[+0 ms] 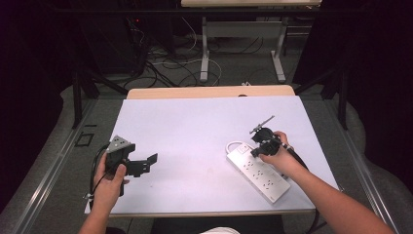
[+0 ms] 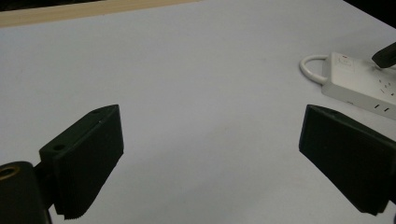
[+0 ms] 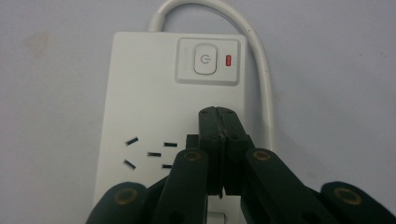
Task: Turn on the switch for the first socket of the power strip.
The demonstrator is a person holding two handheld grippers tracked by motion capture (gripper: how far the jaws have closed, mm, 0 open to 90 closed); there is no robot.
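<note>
Lying diagonally, switch end far-left — power strip [image 1: 258, 170] under closed right tool [image 3: 219, 114]

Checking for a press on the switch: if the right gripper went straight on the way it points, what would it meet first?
Probably the power button on the power strip; the shut right gripper points at it, though depth is unclear.

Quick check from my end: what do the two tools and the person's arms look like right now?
Both are black two-jaw tools. The left tool carries a grey three-cornered plate on top, a black cable trails from it, and its jaw pads are broad, flat and finely ribbed. The right tool has slim black link arms with brass-coloured pivot pins and a thin rod on top. The person's forearms are bare, no sleeves showing.
</note>
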